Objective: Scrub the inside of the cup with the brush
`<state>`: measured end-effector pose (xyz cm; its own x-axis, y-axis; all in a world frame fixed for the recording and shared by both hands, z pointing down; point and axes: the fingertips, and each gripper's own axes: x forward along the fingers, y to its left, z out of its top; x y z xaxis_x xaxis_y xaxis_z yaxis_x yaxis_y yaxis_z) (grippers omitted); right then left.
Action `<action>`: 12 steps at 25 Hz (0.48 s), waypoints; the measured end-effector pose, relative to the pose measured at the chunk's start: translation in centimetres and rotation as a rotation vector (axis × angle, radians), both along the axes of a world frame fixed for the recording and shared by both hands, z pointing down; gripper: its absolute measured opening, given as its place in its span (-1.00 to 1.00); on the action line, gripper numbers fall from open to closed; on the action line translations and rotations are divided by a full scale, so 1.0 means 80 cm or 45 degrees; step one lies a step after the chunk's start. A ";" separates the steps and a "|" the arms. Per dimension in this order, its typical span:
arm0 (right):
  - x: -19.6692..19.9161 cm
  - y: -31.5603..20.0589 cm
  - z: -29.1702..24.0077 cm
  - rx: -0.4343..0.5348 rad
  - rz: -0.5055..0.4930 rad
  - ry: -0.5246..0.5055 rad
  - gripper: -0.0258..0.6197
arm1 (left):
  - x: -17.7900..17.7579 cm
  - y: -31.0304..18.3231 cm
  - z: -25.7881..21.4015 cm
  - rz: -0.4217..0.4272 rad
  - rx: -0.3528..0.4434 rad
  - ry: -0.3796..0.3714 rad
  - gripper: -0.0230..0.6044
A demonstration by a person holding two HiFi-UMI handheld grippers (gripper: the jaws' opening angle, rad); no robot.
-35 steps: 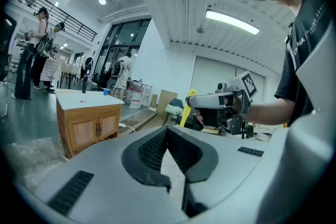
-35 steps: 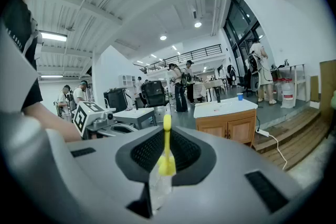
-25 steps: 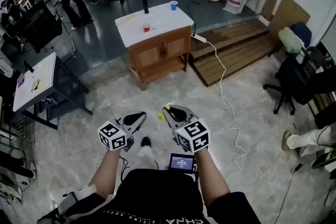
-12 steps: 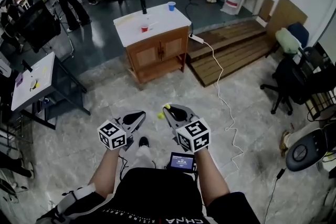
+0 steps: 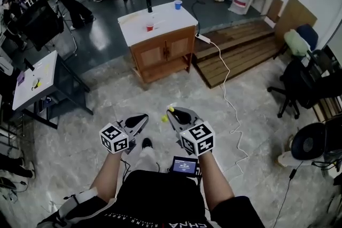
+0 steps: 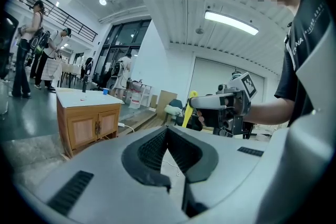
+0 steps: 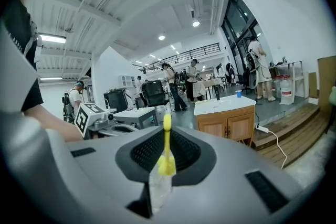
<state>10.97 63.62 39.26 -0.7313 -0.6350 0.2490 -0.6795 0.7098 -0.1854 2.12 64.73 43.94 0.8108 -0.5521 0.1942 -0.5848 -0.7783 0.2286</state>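
A yellow brush (image 7: 167,157) with a clear bristle end is clamped between the jaws of my right gripper (image 7: 167,139), its handle sticking out forward. In the head view that gripper (image 5: 169,111) is held at waist height over the floor, with the brush (image 5: 164,118) at its tip. Beside it my left gripper (image 5: 143,116) is shut with nothing in it, and its jaws (image 6: 168,134) meet. Far ahead, a red cup (image 5: 149,27) and a blue cup (image 5: 177,4) stand on a white-topped wooden cabinet (image 5: 160,18).
A dark bottle (image 5: 149,4) stands at the cabinet's back edge. A white cable (image 5: 227,83) runs across the floor from a power strip. Wooden pallets (image 5: 240,48) lie to the right, with office chairs (image 5: 299,83) beyond them. A small table (image 5: 35,80) stands at the left. People stand in the background.
Both grippers hold the same place and grip. At the right edge a person's leg has gone and a dark round chair part has come in.
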 end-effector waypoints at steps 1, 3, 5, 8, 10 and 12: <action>0.000 -0.003 0.001 -0.004 -0.002 0.000 -0.80 | -0.001 -0.002 0.000 -0.002 -0.005 0.001 -0.91; -0.001 -0.010 0.002 -0.014 -0.003 0.001 -0.80 | -0.003 -0.007 0.002 -0.003 -0.013 0.000 -0.91; -0.002 -0.020 0.003 -0.022 -0.001 0.003 -0.80 | -0.006 -0.015 0.004 -0.003 -0.021 -0.001 -0.91; -0.005 -0.039 -0.001 -0.029 0.004 0.005 -0.80 | -0.012 -0.036 0.003 -0.008 -0.030 0.005 -0.92; -0.007 -0.055 -0.002 -0.032 0.011 0.009 -0.80 | -0.016 -0.054 0.003 -0.010 -0.035 0.010 -0.91; -0.007 -0.071 -0.003 -0.043 0.019 0.019 -0.80 | -0.020 -0.072 0.002 -0.008 -0.038 0.016 -0.92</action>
